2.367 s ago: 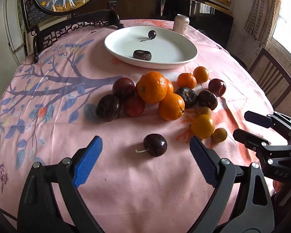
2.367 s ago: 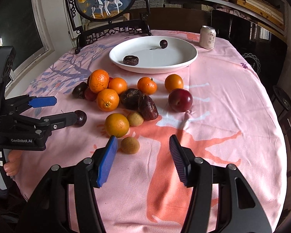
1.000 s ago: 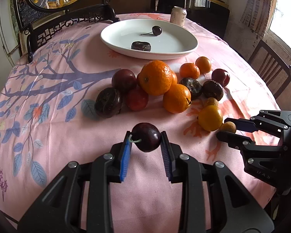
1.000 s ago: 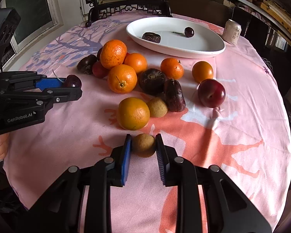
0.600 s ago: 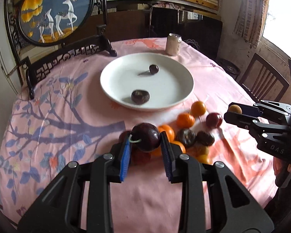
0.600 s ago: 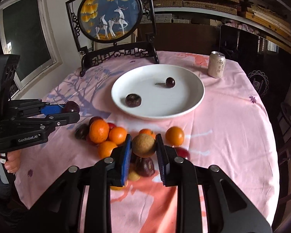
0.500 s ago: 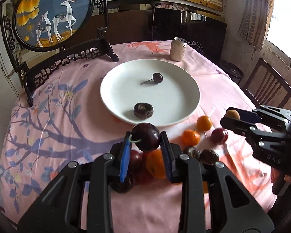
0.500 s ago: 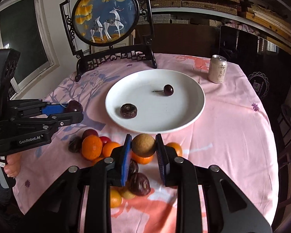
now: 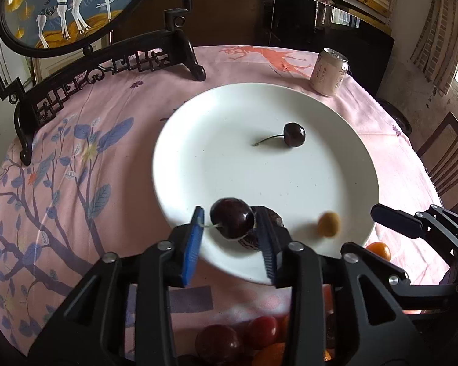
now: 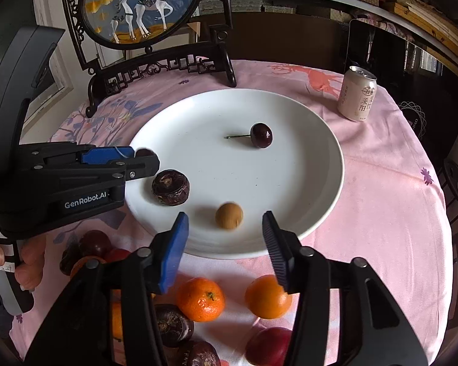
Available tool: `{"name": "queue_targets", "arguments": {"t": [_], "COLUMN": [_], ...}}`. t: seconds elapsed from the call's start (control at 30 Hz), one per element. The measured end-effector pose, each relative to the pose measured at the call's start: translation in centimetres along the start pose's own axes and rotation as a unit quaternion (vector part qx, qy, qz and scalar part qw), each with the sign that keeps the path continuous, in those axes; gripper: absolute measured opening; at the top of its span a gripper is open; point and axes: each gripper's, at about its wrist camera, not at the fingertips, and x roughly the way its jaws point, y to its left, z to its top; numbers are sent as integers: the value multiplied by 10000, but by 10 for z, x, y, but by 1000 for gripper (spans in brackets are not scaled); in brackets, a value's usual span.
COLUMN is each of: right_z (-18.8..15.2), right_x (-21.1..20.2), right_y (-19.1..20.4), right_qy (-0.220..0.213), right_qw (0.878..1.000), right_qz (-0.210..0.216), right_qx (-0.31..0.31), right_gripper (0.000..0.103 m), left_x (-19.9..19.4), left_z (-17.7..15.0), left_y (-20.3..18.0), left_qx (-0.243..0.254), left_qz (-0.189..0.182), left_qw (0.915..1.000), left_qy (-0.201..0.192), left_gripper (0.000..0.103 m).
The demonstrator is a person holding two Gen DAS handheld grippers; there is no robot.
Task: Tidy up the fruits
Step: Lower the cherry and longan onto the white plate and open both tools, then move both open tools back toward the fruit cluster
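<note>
Left gripper (image 9: 230, 238) stood over the near rim of the plate (image 9: 198, 116), with its jaws parted a little around a dark cherry (image 9: 232, 222) (contact with the right pad could not be confirmed). Right gripper (image 10: 223, 244) was wide open and held nothing; a small tan fruit (image 10: 229, 215), blurred, lay on the plate beyond its tips. A second cherry (image 10: 261, 135) and a wrinkled dark fruit (image 10: 170, 187) lay on the plate. Oranges (image 10: 267, 297) sat on the cloth (image 10: 381, 183), a can (image 10: 357, 94) beyond.

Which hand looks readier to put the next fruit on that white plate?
The left. The left gripper holds a cherry over the plate near its rim. The right gripper is open and empty; its small brown fruit is already on the plate.
</note>
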Motion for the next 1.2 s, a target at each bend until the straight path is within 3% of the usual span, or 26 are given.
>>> {"name": "queue_targets", "arguments": {"t": [0.07, 0.33, 0.43, 0.63, 0.73, 0.87, 1.2], "right_z": [-2, -20, -28, -49, -64, -86, -126], "right_x": [-5, -34, -42, -54, -70, -91, -85], "right_y": [-1, -8, -7, -11, -7, 4, 41], "right_qy": [-60, -247, -238, -167, -470, -636, -7], "right_qw": [10000, 9972, 9982, 9969, 9971, 9976, 9998], "right_qz": [56, 524, 288, 377, 141, -12, 174], "right_qx": [46, 480, 461, 663, 590, 278, -70], "right_gripper": [55, 57, 58, 60, 102, 102, 102], "left_x": [-5, -30, -45, -72, -81, -90, -94], "left_z": [-2, -20, -31, -59, -77, -101, -161], "left_y": [2, 7, 6, 4, 9, 19, 37], "left_qx": [-72, -149, -110, 115, 76, -45, -280], "left_qz": [30, -58, 26, 195, 147, 167, 100], "left_qw": [9999, 9999, 9999, 9991, 9993, 9993, 9995], "left_qy": [-85, -3, -118, -350, -334, -343, -139], "left_gripper": [61, 61, 82, 82, 83, 85, 87]}}
